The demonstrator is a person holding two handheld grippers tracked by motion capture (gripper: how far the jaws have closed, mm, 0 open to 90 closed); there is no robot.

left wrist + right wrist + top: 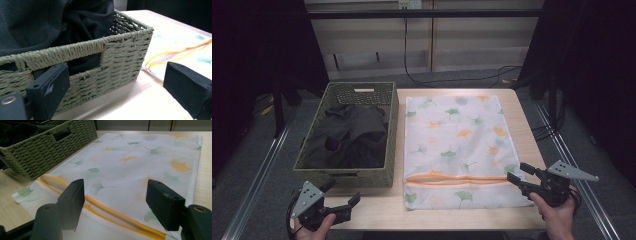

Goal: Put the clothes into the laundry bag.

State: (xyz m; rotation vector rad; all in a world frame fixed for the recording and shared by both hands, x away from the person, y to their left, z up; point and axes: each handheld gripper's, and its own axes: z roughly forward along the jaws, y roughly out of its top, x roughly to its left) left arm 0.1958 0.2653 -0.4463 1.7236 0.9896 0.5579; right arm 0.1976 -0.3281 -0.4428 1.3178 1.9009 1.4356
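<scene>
Two big items on the pale wooden table (522, 120): white leaf-print mesh laundry bag (457, 145) flat at centre-right, green woven basket (389, 145) with dark clothes (347, 135) beside it. Right gripper (518, 172), jaws apart, at bag's orange zipper (457, 180). Left gripper (343, 192), jaws apart, just before basket.

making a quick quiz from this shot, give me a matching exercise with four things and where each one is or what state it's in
Things:
1. dark garment
2. laundry bag
3. left gripper
4. right gripper

Places or states:
A. open, at the bag's near right edge by the orange zip
B. piled inside the woven basket
C. open, at the table's near left corner in front of the basket
D. flat on the table, right of the basket

Pairs: 1-B, 2-D, 3-C, 4-A
</scene>
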